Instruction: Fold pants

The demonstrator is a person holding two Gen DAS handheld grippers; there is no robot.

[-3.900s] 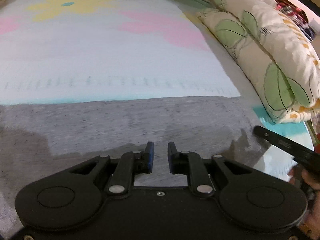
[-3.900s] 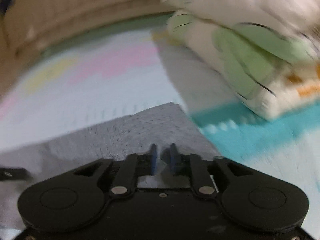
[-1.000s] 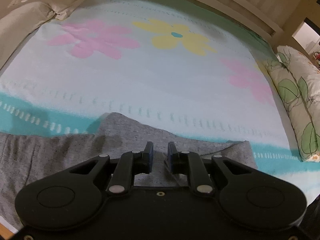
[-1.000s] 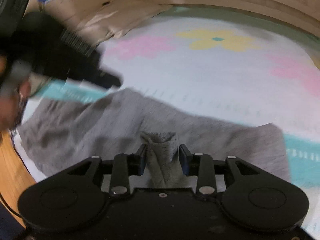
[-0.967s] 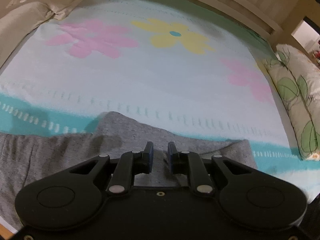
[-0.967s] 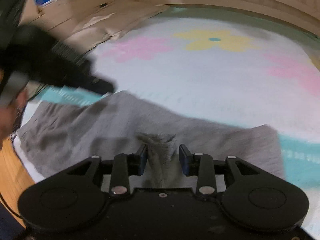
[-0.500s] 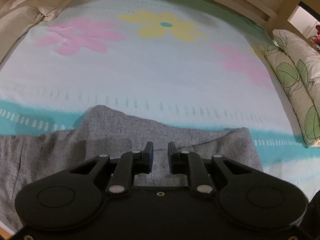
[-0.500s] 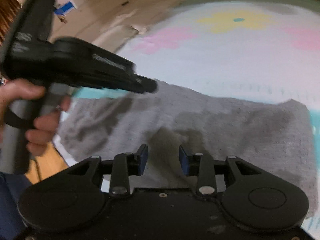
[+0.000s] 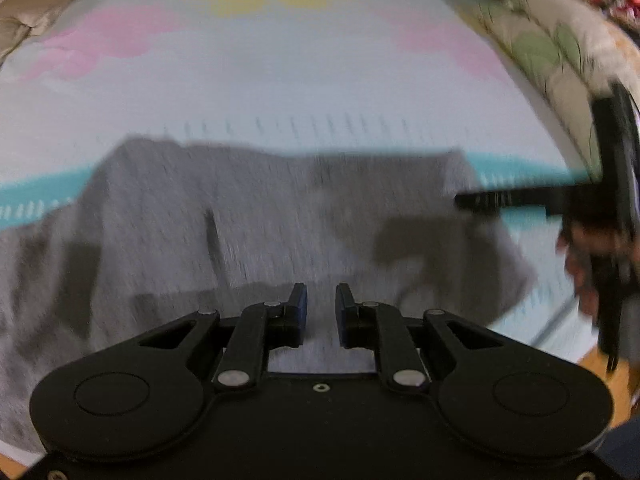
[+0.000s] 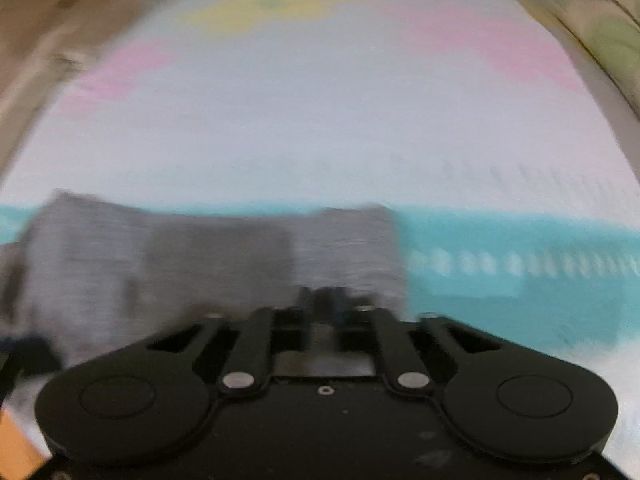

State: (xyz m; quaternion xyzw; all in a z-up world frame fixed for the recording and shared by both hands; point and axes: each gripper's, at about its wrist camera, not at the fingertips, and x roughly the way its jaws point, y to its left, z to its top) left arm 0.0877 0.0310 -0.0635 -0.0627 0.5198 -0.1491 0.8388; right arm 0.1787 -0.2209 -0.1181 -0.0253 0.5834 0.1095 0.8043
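Left wrist: left tongs (image 9: 321, 307) slightly apart, nothing clamped, over the grey pants (image 9: 240, 216) lying on the bed (image 9: 280, 80).

Right wrist: right tongs (image 10: 322, 304) together near the pants' right edge; blur hides any grip.

Between folds, I'd guess; next: grip that edge.

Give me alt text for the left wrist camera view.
Blurred view: grey pants lie spread on a flower-print bed sheet, with the left gripper over them, a narrow gap between its fingers. At right, a hand holds the right gripper at the pants' edge.
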